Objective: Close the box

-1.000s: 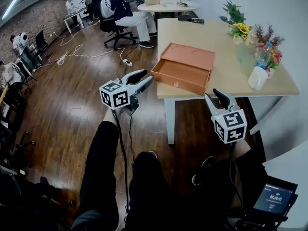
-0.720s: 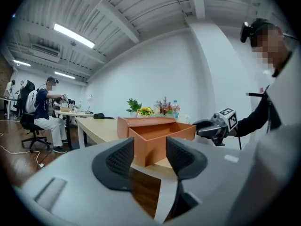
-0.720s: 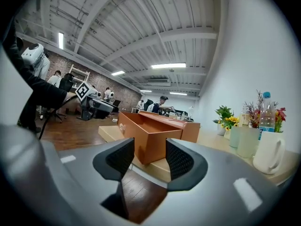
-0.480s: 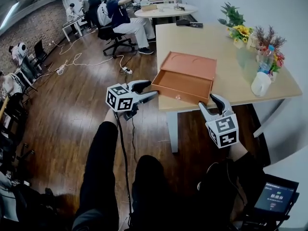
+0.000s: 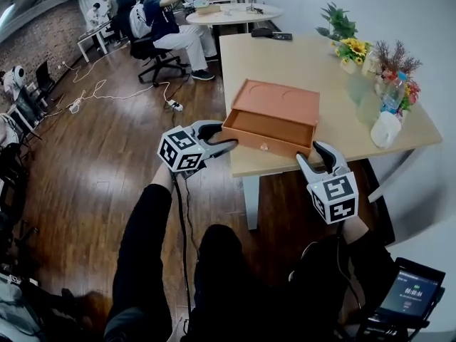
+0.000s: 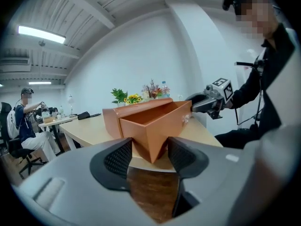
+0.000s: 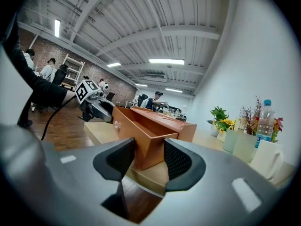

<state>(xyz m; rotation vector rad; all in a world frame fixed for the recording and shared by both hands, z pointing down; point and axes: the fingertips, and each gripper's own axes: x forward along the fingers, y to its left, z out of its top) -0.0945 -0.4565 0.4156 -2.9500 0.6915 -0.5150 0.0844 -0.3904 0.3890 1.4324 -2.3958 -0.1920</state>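
Observation:
An orange box (image 5: 278, 102) lies near the table's front edge, its drawer (image 5: 267, 129) pulled out toward me, with a small clear knob (image 5: 263, 146) on its front. My left gripper (image 5: 226, 135) hovers just off the drawer's front left corner; its jaws are closing with nothing between them. In the left gripper view the drawer's corner (image 6: 150, 131) shows beyond the gap. My right gripper (image 5: 313, 155) hangs open just below the table edge, in front of the drawer's front right corner, holding nothing. In the right gripper view the drawer (image 7: 150, 131) stands ahead, the left gripper (image 7: 99, 109) beyond it.
Flower pots (image 5: 350, 48), glass vases, a water bottle (image 5: 390, 95) and a white jug (image 5: 385, 129) line the table's right side. A dark case (image 5: 269, 33) lies at its far end. People sit at tables behind (image 5: 167, 20). Cables cross the wooden floor (image 5: 100, 91). A tablet (image 5: 410, 291) sits at lower right.
Both grippers have moved in toward the drawer's front corners. The left gripper's jaws, together a second ago, now stand apart. The right gripper has risen closer to the table edge.

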